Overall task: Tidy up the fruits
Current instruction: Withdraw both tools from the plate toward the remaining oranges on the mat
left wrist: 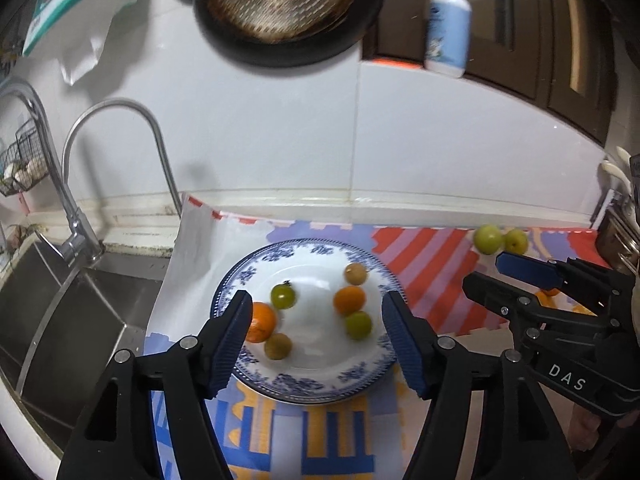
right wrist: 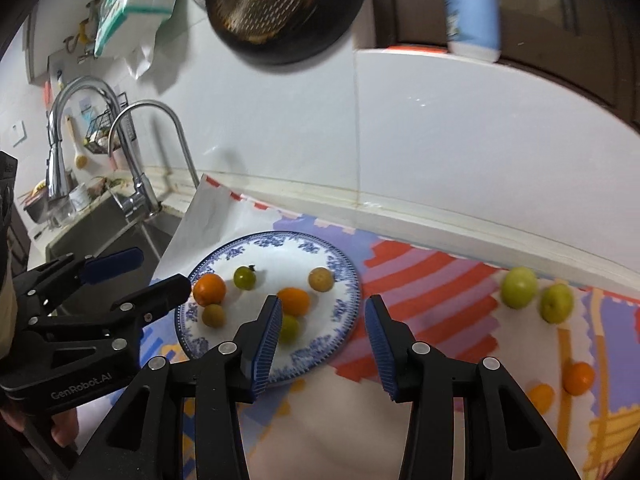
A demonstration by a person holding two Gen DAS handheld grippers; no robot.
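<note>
A blue-patterned white plate (left wrist: 320,384) (right wrist: 342,308) sits on a colourful mat and holds several small fruits: two oranges (left wrist: 262,322) (left wrist: 350,300), green ones (left wrist: 284,296) (left wrist: 359,325) and brownish ones (left wrist: 278,346) (left wrist: 355,273). My left gripper (left wrist: 316,336) is open and empty, just above the plate's near side. My right gripper (right wrist: 320,332) is open and empty over the plate's right rim. Two green fruits (right wrist: 519,287) (right wrist: 557,303) and two orange fruits (right wrist: 578,378) (right wrist: 542,397) lie loose on the mat to the right.
A steel sink (left wrist: 60,312) with two tall taps (left wrist: 120,152) lies left of the mat. A tiled wall (left wrist: 360,140) stands behind. A dark pan (left wrist: 280,4) hangs above, with a lotion bottle (left wrist: 448,28) on a ledge.
</note>
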